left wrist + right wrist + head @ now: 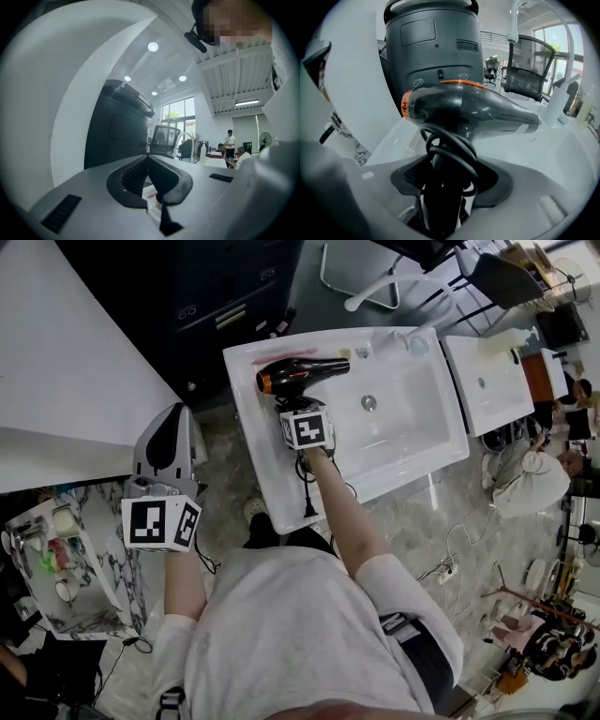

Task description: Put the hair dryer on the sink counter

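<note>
The hair dryer lies on its side on the flat ledge of the white sink counter, at the far left corner beside the basin, so the placing looks as good as done; its barrel runs along the back rim, which probably keeps it clear of the bowl and steady; the handle points back toward the person and sits between the jaws of the right gripper, which angles down over the ledge; those jaws stand wide apart with gaps either side of the handle, so the grip appears let go rather than pressing; the left gripper hangs off to the side, away from the sink, jaws closed tip to tip on nothing, evidently not needed here; the dryer is glossy black with an orange ring at its rear, a tapering nozzle, and its black cord looped round the handle.
</note>
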Tool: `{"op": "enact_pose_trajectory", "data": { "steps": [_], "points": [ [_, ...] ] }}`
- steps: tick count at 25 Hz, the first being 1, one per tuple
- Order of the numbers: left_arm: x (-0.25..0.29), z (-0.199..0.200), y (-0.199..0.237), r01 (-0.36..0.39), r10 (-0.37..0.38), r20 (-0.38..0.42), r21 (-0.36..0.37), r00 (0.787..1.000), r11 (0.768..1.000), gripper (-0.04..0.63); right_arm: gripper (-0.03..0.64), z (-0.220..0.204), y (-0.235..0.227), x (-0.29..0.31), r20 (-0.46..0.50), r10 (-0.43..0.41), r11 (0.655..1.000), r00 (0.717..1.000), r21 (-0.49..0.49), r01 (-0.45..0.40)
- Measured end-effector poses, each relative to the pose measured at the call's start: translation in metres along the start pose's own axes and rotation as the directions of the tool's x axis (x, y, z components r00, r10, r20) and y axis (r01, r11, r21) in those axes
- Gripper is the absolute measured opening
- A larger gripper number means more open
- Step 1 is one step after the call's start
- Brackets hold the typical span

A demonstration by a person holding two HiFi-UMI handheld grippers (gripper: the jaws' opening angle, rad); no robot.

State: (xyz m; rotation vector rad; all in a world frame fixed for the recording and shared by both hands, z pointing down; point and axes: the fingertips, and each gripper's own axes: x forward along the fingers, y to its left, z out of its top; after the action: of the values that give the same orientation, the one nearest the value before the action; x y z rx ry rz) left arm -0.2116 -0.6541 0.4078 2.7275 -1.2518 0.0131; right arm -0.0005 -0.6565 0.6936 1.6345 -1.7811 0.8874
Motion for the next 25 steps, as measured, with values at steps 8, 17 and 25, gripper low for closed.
{"op": "enact_pose_trajectory", "data": {
  "steps": [8,17,25],
  "points": [
    [0.001,0.005,-0.023,0.019,-0.020,0.021,0.024,1.000,1.000,0.008,0.268,0.004,0.002,-0.044,0.116,0.035,0.999,0.993,0.020,-0.037],
    [-0.008,0.018,-0.075,0.053,-0.055,0.055,0.049,0.997,0.997,0.008,0.011,0.028,-0.002,-0.140,0.382,0.052,0.997,0.923,0.031,-0.069],
    [-0.030,0.030,-0.120,0.048,-0.054,0.090,0.059,0.995,0.997,0.009,0.011,0.029,-0.019,-0.229,0.536,0.030,0.999,0.844,0.013,-0.044]
  ]
}}
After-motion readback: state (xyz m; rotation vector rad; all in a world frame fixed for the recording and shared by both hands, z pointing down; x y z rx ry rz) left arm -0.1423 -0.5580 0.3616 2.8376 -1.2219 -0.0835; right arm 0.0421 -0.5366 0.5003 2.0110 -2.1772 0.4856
